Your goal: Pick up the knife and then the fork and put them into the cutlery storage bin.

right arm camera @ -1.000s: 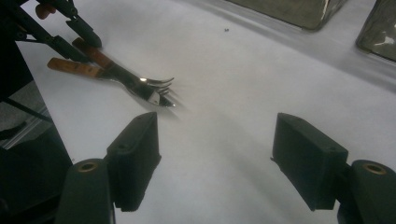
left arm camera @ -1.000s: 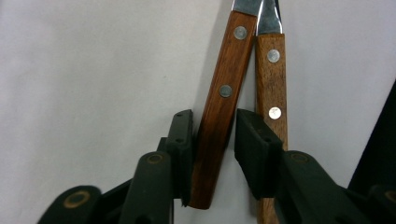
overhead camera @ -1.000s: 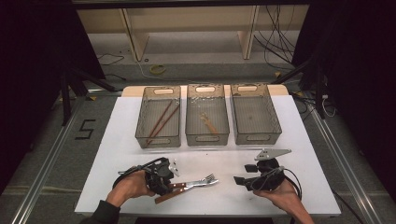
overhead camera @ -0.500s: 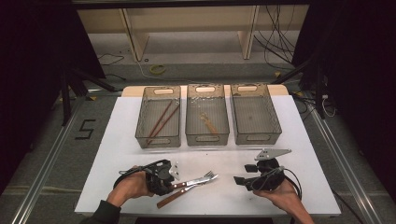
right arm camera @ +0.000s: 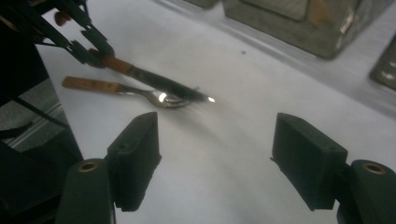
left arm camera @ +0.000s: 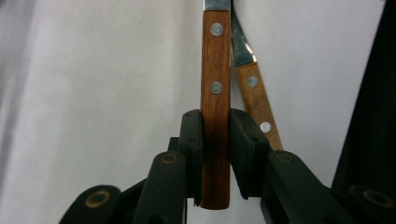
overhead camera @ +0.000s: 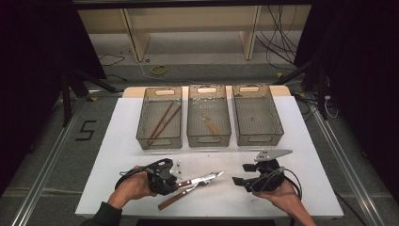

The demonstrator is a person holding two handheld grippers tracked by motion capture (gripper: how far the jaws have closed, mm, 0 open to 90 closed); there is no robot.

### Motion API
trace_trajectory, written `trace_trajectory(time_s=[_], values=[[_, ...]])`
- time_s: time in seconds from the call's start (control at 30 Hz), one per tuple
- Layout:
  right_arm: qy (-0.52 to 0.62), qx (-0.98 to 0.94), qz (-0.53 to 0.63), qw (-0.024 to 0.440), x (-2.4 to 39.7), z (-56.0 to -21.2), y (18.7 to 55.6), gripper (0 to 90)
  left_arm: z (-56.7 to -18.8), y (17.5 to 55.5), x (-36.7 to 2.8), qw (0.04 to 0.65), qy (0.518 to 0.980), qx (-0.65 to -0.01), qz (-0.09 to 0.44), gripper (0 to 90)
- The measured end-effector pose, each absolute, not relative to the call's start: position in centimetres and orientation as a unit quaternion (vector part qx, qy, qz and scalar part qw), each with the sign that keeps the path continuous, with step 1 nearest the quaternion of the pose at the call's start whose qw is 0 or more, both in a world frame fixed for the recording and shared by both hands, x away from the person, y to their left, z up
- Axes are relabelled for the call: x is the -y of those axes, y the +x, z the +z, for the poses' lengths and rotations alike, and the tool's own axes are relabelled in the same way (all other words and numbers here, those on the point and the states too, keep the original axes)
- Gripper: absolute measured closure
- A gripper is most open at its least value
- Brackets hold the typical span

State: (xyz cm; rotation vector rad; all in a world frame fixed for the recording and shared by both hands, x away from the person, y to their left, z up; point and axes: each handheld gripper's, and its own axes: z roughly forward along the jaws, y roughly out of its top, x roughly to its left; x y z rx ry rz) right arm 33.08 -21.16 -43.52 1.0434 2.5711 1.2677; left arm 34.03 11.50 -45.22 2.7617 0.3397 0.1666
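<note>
Between your left gripper's (left arm camera: 215,140) pads, the wooden handle of a knife (left arm camera: 215,93) is clamped, riveted face up, with the butt end poking out toward you. The jaws have just been closing onto it, and the pads now press both sides. Just beside it on the white table (overhead camera: 117,155) lies a fork (right arm camera: 121,89) with a matching wooden handle, its tines crossing under the knife's blade tip at the near middle. Your right gripper (right arm camera: 215,163) hovers to the right of both, jaws spread wide with nothing between them, pointing at the cutlery.

Farther off stand three mesh bins in a row. The left bin (overhead camera: 160,117) already holds a pair of brown chopsticks (overhead camera: 162,123), the middle bin (overhead camera: 208,115) holds a small wooden utensil I can't identify, and the right bin (overhead camera: 257,114) looks bare. So sorting seems partly done: you've secured the knife but not yet carried it, and the fork is untouched on the table.
</note>
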Motion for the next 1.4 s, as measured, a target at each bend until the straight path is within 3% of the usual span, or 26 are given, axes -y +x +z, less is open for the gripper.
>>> trace_trajectory(time_s=[0.3, 0.8, 1.4], values=[[0.258, -0.869, 0.42, 0.045, 17.3, -42.1, 32.6, 32.0, -44.2, 33.3, -9.5, 0.181, 0.978, -0.086, 0.055, 75.3], [0.167, -0.921, 0.35, 0.035, 12.5, -43.8, 32.9, 33.9, -43.3, 32.6, -6.8, 0.177, 0.981, -0.049, 0.061, 75.3], [0.128, -0.938, 0.32, 0.027, 11.6, -45.0, 32.2, 58.4, -42.8, 31.9, -5.8, 0.174, 0.983, -0.018, 0.061, 75.2]])
